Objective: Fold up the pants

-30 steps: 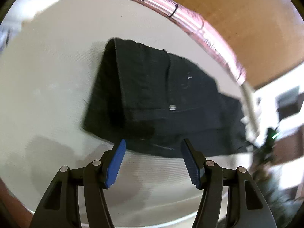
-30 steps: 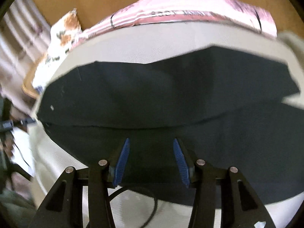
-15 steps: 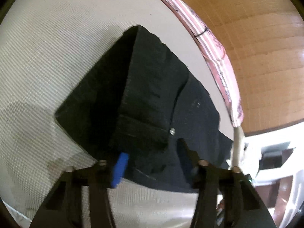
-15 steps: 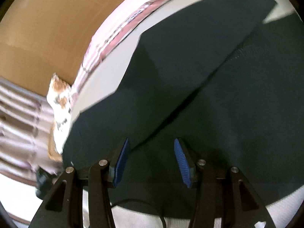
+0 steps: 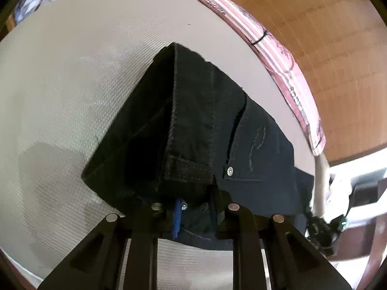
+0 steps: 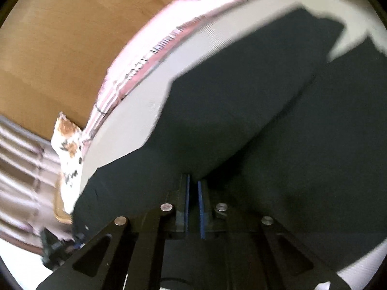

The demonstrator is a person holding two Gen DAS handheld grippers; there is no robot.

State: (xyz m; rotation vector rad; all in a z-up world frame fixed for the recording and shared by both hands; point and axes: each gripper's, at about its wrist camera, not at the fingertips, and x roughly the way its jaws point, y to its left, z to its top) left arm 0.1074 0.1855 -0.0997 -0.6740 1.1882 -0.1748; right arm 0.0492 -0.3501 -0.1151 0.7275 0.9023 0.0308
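Observation:
Black pants (image 5: 205, 120) lie on a white textured bed surface (image 5: 72, 84). In the left wrist view the waistband end with a metal rivet (image 5: 230, 170) rises toward the camera. My left gripper (image 5: 196, 193) is closing its jaws, with the bunched waistband cloth pressed between the pads. In the right wrist view the pants (image 6: 241, 108) show as two dark leg layers, the upper one folded over the lower. My right gripper (image 6: 192, 181) is shut, its blue pads nearly together on the near fold of the leg cloth.
A pink striped sheet (image 5: 278, 55) borders the far side of the bed, with a wooden panel (image 5: 326, 36) behind it. A patterned orange-and-white cloth (image 6: 70, 149) sits past the bed's left end. Furniture and cables (image 5: 338, 224) stand at the right.
Both grippers went from wide open to closed on the cloth. The left one moved in onto the waistband, which now bunches up. The right view tilted as that gripper rolled.

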